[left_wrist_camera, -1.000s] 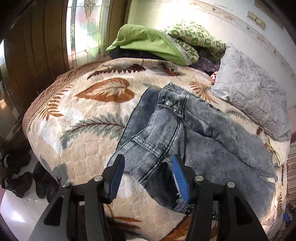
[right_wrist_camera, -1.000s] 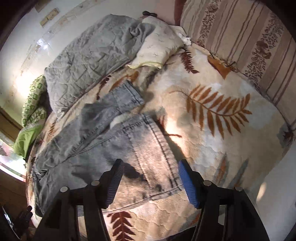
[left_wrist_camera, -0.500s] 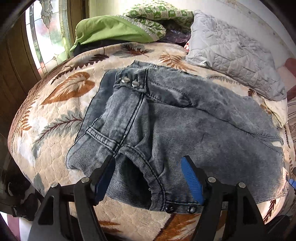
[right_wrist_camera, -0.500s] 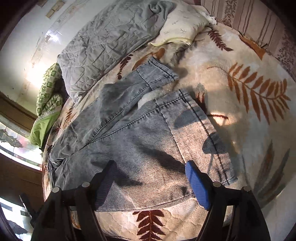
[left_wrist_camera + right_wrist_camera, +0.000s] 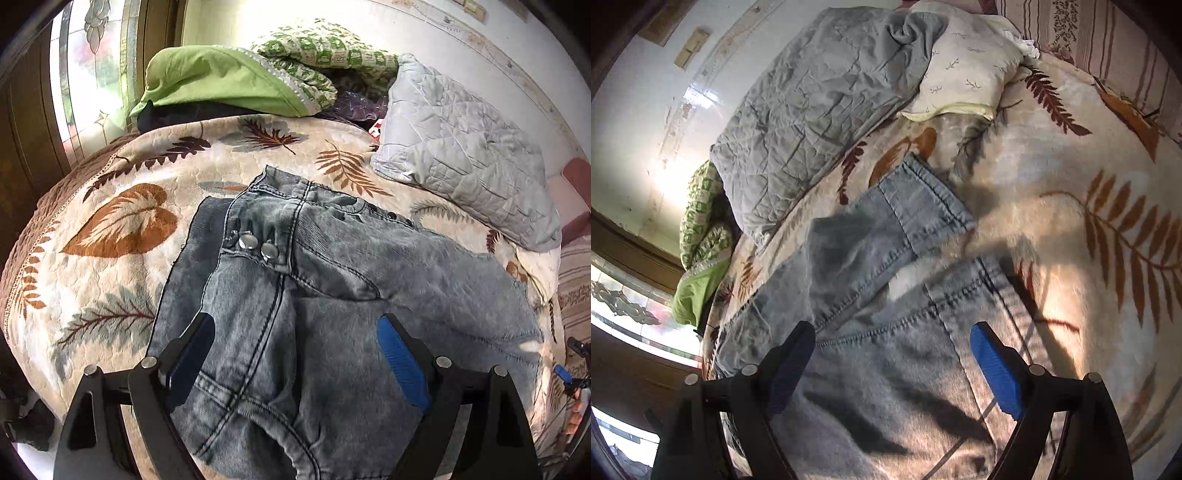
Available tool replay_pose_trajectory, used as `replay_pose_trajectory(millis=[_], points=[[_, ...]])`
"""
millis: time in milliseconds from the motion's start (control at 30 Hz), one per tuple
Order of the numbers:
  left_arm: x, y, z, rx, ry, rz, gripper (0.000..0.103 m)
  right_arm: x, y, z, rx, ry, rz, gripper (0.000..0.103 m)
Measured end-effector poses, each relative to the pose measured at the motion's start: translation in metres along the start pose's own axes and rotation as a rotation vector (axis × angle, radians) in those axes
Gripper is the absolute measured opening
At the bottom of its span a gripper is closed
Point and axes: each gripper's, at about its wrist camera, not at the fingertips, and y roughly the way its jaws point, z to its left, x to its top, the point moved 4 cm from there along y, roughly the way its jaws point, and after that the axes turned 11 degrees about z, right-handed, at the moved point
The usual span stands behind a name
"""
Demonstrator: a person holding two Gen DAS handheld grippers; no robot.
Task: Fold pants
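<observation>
My left gripper [image 5: 295, 354] hangs with fingers spread wide over the waistband end of the jeans [image 5: 332, 295]; my right gripper [image 5: 892, 363] gapes likewise above the leg cuffs. The jeans lie crumpled across the near side of the leaf-print blanket [image 5: 122, 221], with a grey quilted pillow [image 5: 461, 155] at the far right.

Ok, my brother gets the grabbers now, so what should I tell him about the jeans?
Left gripper: open, holding nothing, over the waist end of the jeans, near the two metal buttons.
Right gripper: open, holding nothing, over the leg end of the jeans, near the hems.
The jeans lie on the leaf-print blanket, rumpled, one leg partly over the other. The grey quilt sits beside them, toward the wall.
Done: no neat fold shows yet.
Left: probably grab the waist and the hem, line up the legs, then fold.
</observation>
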Motion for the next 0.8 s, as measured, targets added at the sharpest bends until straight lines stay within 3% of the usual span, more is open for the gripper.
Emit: replay_pose_trajectory(millis=[167, 267, 300, 333, 367, 400, 467, 567, 633, 733, 767, 800], points=[[0.034, 0.045, 0.028, -0.103, -0.182, 0.106, 0.090, 0.064, 0.038, -0.037, 0.002, 0.183, 0.027, 0.087], [0.045, 0.059, 0.038, -0.142, -0.244, 0.123, 0.090, 0.077, 0.056, -0.047, -0.009, 0.197, 0.063, 0.077], [0.048, 0.063, 0.041, -0.149, -0.258, 0.125, 0.089, 0.080, 0.060, -0.047, -0.029, 0.190, 0.068, 0.072], [0.051, 0.066, 0.042, -0.151, -0.263, 0.125, 0.086, 0.082, 0.062, -0.046, -0.052, 0.178, 0.069, 0.054], [0.054, 0.069, 0.043, -0.152, -0.263, 0.126, 0.081, 0.083, 0.064, -0.045, -0.082, 0.156, 0.073, 0.043], [0.057, 0.071, 0.045, -0.147, -0.266, 0.131, 0.065, 0.083, 0.064, -0.043, -0.126, 0.131, 0.074, 0.037], [0.062, 0.077, 0.049, -0.170, -0.289, 0.141, 0.061, 0.083, 0.060, -0.036, -0.191, 0.064, 0.059, 0.030], [0.065, 0.080, 0.046, -0.120, -0.251, 0.145, 0.047, 0.083, 0.053, -0.021, -0.250, -0.023, 0.044, 0.025], [0.066, 0.073, 0.040, -0.079, -0.208, 0.132, 0.033, 0.082, 0.045, -0.011, -0.284, -0.060, 0.020, 0.024], [0.064, 0.060, 0.033, 0.033, -0.136, 0.076, 0.033, 0.074, 0.026, 0.003, -0.338, -0.122, -0.041, 0.022], [0.061, 0.066, 0.033, 0.062, -0.125, 0.095, 0.035, 0.069, 0.026, 0.004, -0.365, -0.138, -0.040, 0.022], [0.060, 0.075, 0.038, 0.084, -0.136, 0.133, 0.043, 0.064, 0.037, -0.002, -0.409, -0.156, 0.003, 0.022]])
